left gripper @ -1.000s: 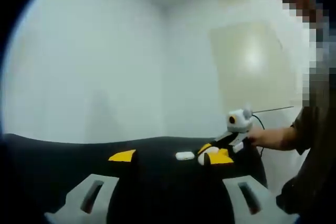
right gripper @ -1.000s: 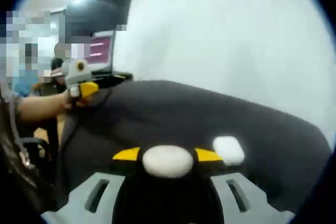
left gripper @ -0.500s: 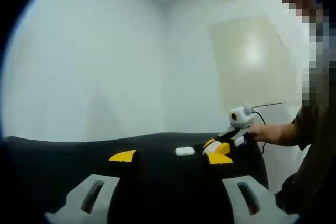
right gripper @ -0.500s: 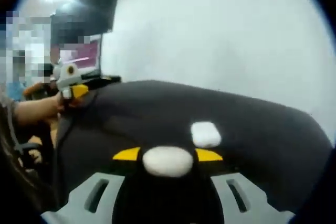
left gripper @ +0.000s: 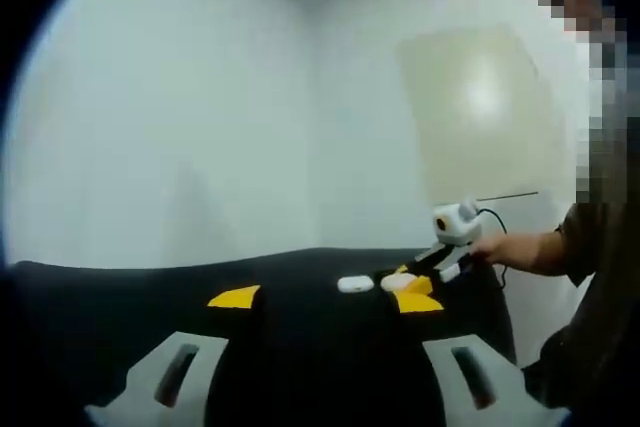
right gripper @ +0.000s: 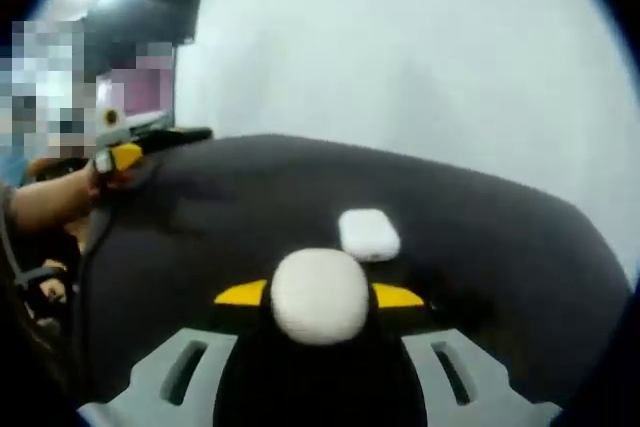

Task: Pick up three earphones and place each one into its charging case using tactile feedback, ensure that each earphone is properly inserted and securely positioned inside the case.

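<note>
Black cloth [right gripper: 480, 247] covers the table under both of my grippers, with pale bare walls behind it.

Right gripper view, near to far: my right gripper [right gripper: 320, 295] is clenched on a white rounded case [right gripper: 318, 295], pinched between its yellow-tipped jaws. Just beyond the held case, a second white case [right gripper: 368, 234] lies flat on the cloth, close to the first but, as far as I can tell, apart from it. Farther off at the left edge my left gripper [right gripper: 120, 154] shows small, in my hand [right gripper: 55, 197]. A screen [right gripper: 140, 97] glows in the far background.

Left gripper view, near to far: my left gripper's [left gripper: 325, 297] jaws stand wide apart and released, with nothing between them. Well beyond, the right gripper [left gripper: 415, 292] shows with its white case [left gripper: 392, 283], and the second case [left gripper: 353, 284] lies just beside it on the cloth.

No earphone can be made out; any are too small or hidden.

Step in hand, as I judge it: handling the case itself, carrying or positioning it beside the other, rather than inserting an earphone. The next move calls for a gentle, flat set-down clear of the neighbouring case, then locating an earphone.
</note>
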Demonstrator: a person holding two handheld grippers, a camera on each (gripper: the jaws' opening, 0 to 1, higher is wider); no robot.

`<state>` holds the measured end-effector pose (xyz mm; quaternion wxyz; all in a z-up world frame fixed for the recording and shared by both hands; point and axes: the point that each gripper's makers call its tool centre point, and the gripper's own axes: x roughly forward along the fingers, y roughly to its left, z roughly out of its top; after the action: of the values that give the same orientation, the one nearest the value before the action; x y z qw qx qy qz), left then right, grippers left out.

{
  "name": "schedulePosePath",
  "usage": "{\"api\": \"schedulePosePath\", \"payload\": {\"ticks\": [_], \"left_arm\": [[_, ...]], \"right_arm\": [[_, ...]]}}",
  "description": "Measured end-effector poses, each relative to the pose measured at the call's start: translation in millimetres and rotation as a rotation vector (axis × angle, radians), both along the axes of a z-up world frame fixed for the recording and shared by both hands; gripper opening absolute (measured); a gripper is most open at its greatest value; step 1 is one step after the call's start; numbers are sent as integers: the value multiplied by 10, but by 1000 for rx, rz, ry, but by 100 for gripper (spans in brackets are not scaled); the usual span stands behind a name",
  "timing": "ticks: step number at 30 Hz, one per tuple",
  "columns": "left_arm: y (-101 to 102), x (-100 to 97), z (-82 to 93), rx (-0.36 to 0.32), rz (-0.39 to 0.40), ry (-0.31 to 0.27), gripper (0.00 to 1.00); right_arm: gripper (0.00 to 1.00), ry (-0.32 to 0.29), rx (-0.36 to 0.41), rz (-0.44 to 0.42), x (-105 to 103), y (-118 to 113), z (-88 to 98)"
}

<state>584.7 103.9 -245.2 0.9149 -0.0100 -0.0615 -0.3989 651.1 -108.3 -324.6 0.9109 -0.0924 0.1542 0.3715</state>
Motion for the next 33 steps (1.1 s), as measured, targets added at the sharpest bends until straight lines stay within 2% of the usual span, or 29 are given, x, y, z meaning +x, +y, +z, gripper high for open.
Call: {"api": "schedulePosePath", "payload": {"ticks": [11,14,20,22,25,26,27,29,31,33], "left_arm": [[-25,27,-65,56,30,8,46],[-26,42,-84,69,40,13,46],[-4,67,-110,87,51,16,45],[-3,67,-108,85,53,15,45],[-6,63,-114,88,52,14,45],[-12,57,-115,88,49,13,45],[-14,51,-114,87,46,14,45],[-14,46,-106,82,45,12,45],[-11,48,-96,75,44,11,45],[-12,45,-94,75,37,8,45]], "right_arm": [[39,4,12,-29,243,-97,17],[39,-1,9,-67,326,-147,19],[39,19,-10,-86,301,-119,23],[39,66,-14,-28,183,0,21],[39,71,8,83,31,311,56],[39,65,-9,137,-27,464,40],[39,52,-33,155,-33,529,25],[39,2,-91,172,25,694,13],[39,15,-93,167,106,838,40],[39,-16,-126,146,260,916,52]]}}
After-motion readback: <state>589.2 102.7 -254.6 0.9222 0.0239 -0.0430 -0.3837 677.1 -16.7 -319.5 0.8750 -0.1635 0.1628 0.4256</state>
